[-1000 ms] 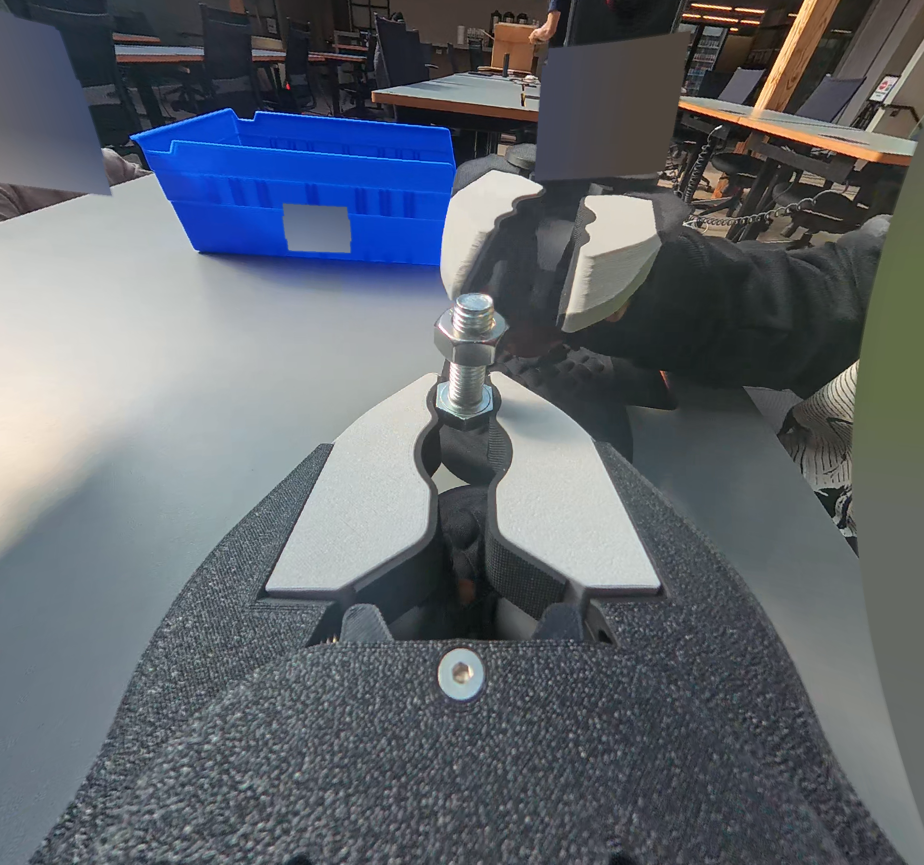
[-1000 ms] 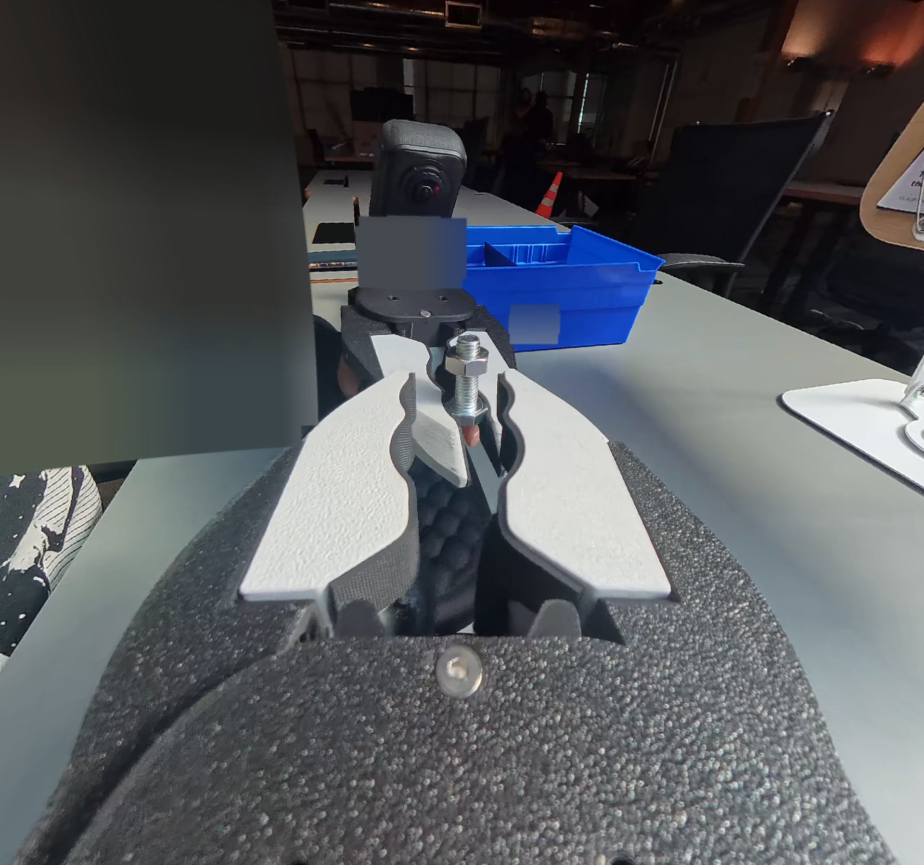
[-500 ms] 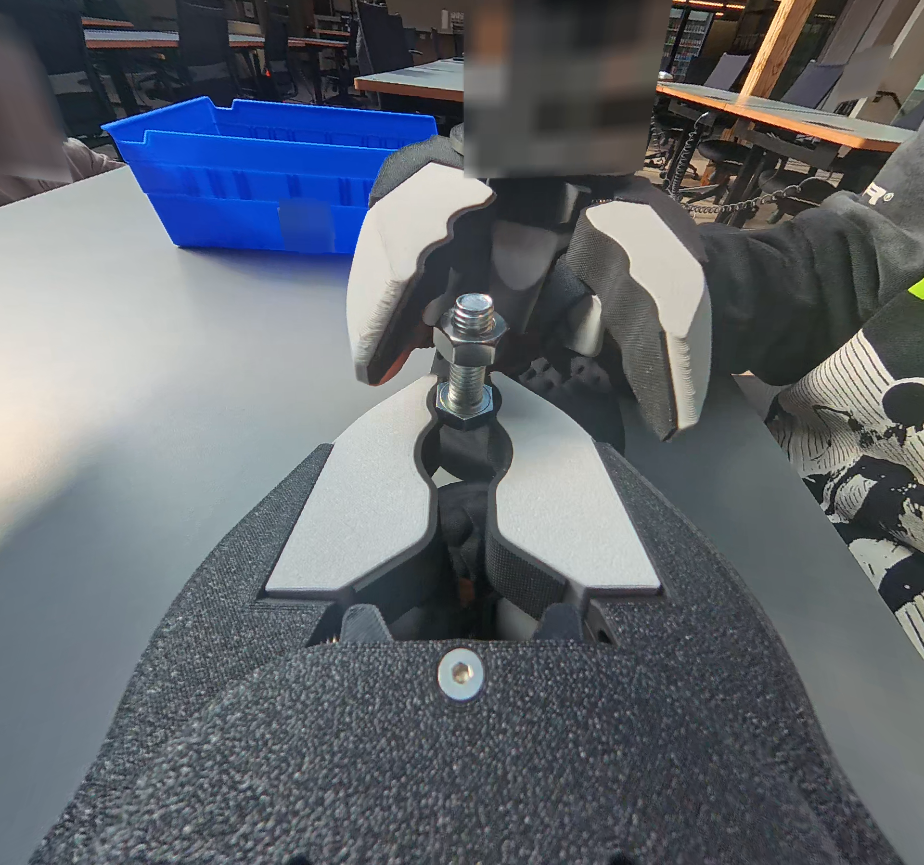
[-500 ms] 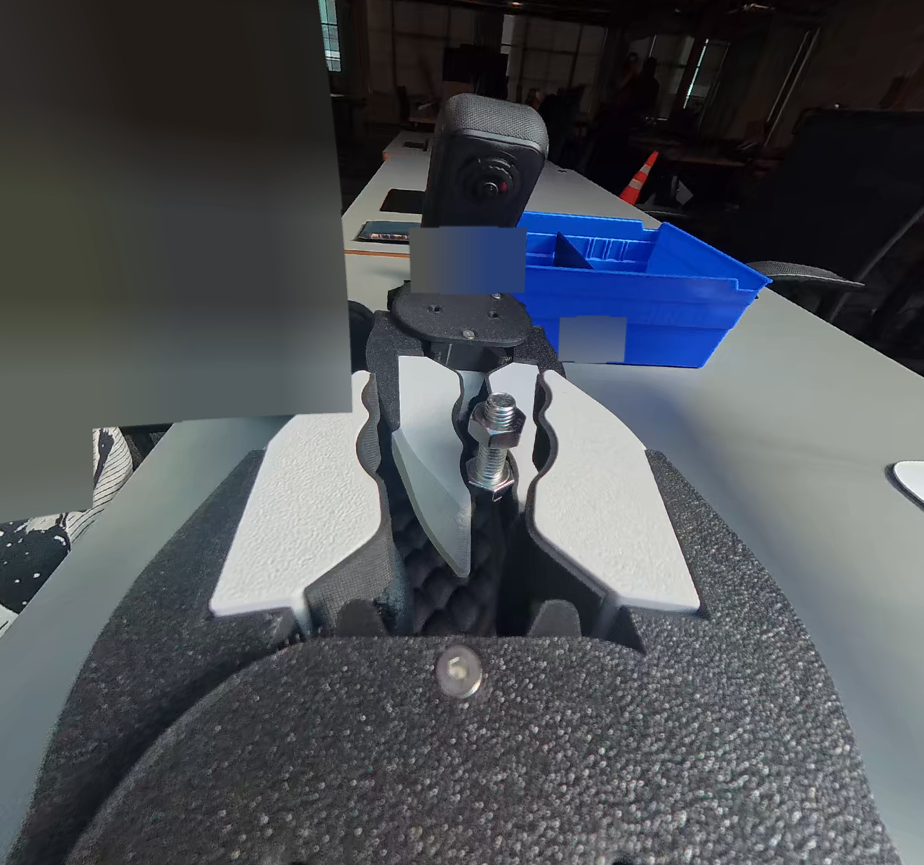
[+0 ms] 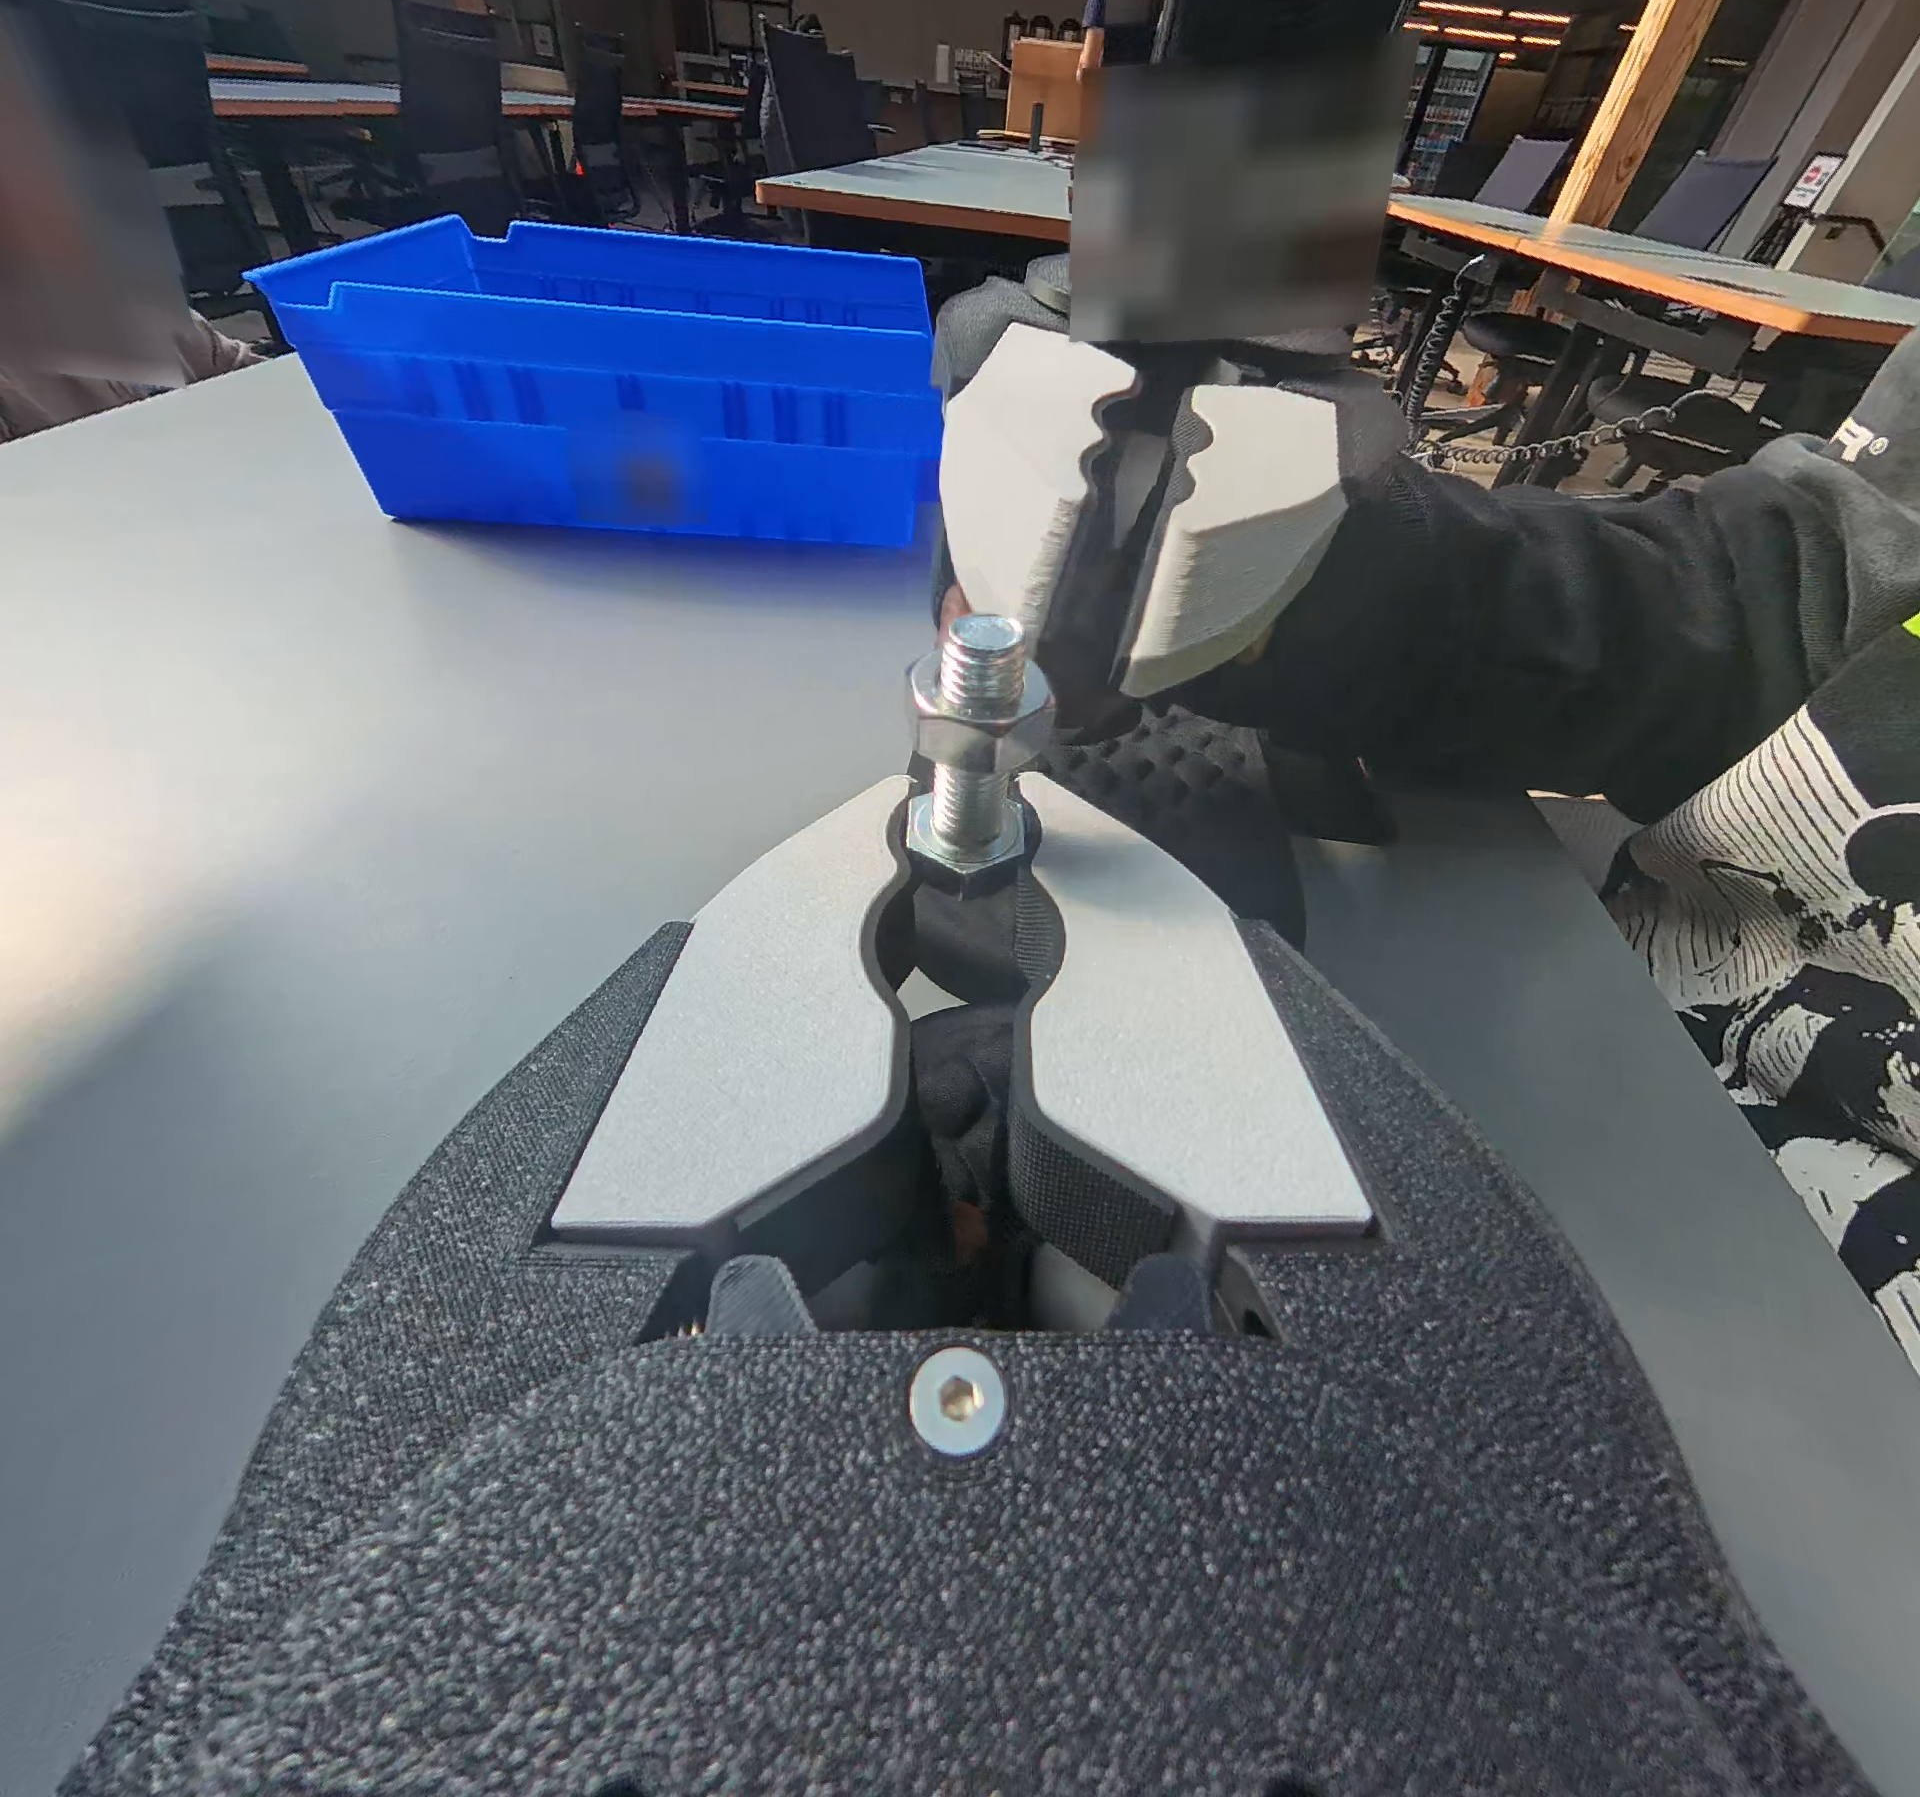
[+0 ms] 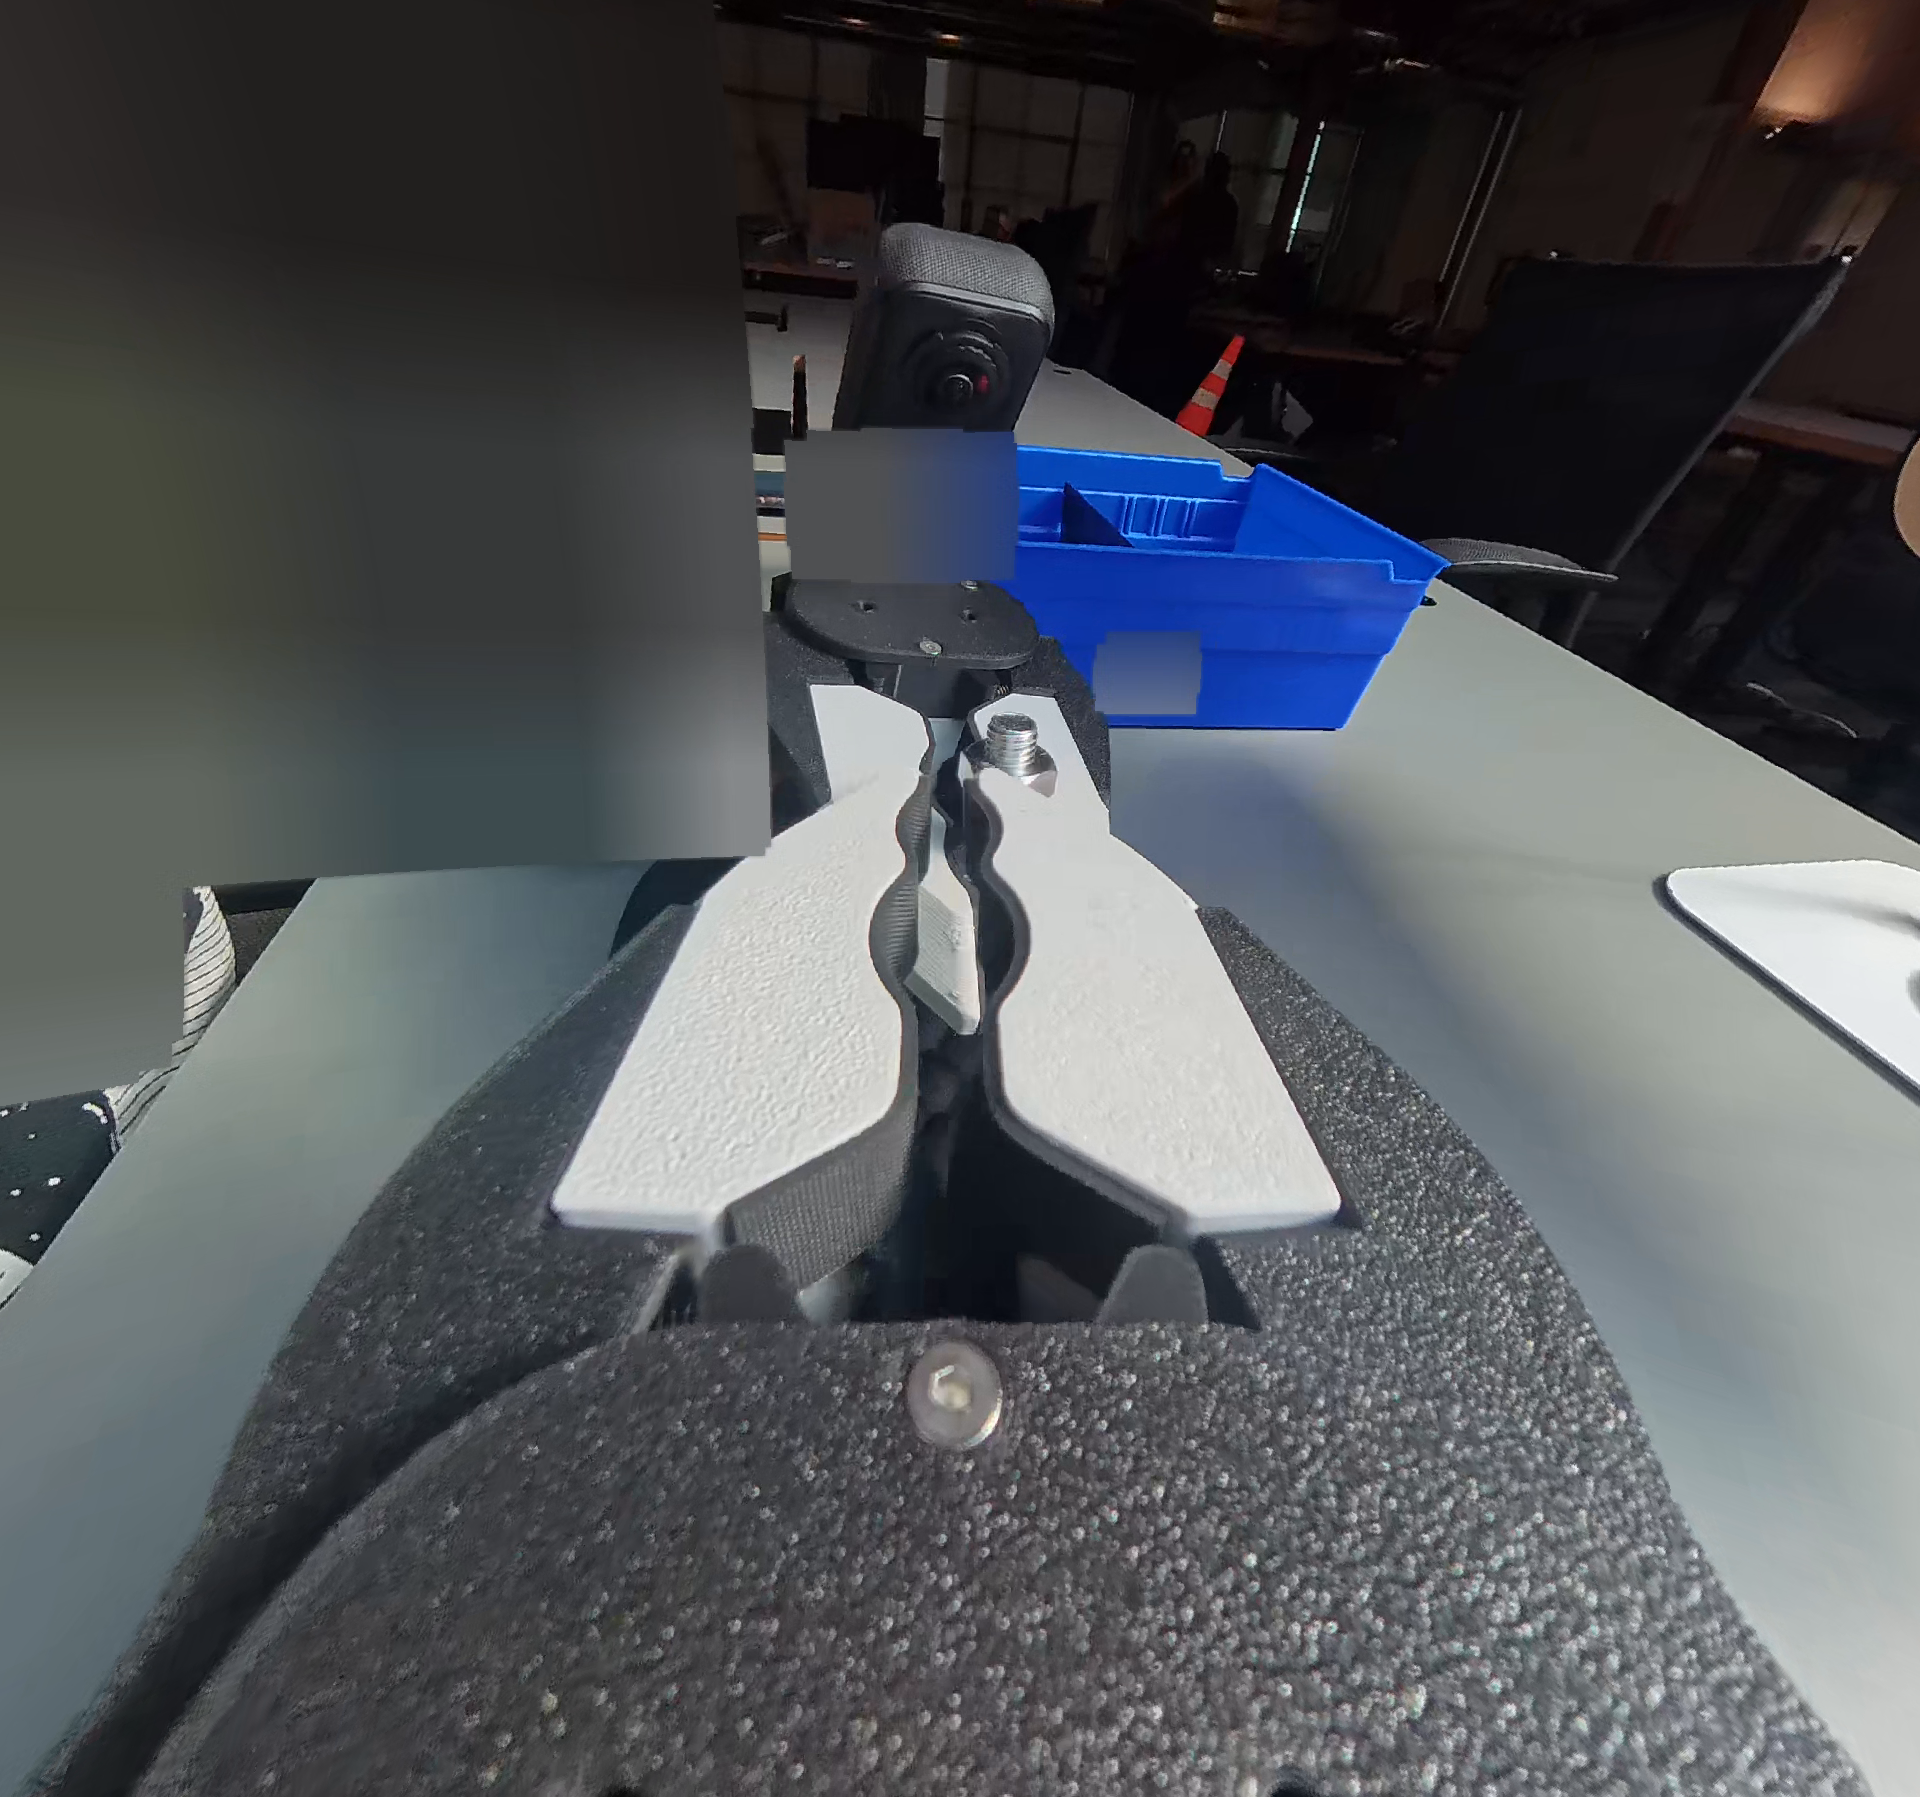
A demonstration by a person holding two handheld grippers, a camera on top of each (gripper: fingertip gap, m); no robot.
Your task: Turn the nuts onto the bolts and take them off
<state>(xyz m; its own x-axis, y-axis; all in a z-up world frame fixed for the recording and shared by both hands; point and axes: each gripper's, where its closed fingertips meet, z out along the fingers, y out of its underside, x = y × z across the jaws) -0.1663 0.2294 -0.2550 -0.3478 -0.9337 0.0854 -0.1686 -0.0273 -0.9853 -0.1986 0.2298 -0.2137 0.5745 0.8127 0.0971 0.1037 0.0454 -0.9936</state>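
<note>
A steel bolt (image 5: pixel 966 802) stands upright with its head clamped in my left gripper (image 5: pixel 966 859), which is shut on it. A hex nut (image 5: pixel 982 719) sits on the thread near the top, with a short stub of thread above it. My right gripper (image 5: pixel 1101 584) is just behind and to the right of the nut, its jaws closed with nothing between them. In the right wrist view the right gripper (image 6: pixel 948 739) is shut and the bolt's top (image 6: pixel 1016 741) shows just past its right fingertip.
A blue plastic bin (image 5: pixel 623 397) stands on the grey table (image 5: pixel 312 812) beyond the bolt; it also shows in the right wrist view (image 6: pixel 1226 604). A white flat tray (image 6: pixel 1818 958) lies at the right. A person's black sleeve (image 5: pixel 1558 625) reaches in from the right. The grippers' ends are close to 5 centimeters from one another.
Half a second ago the right gripper was open around the nut. Now it is shut and has drawn back to the right of the bolt. The left gripper still holds the bolt.
</note>
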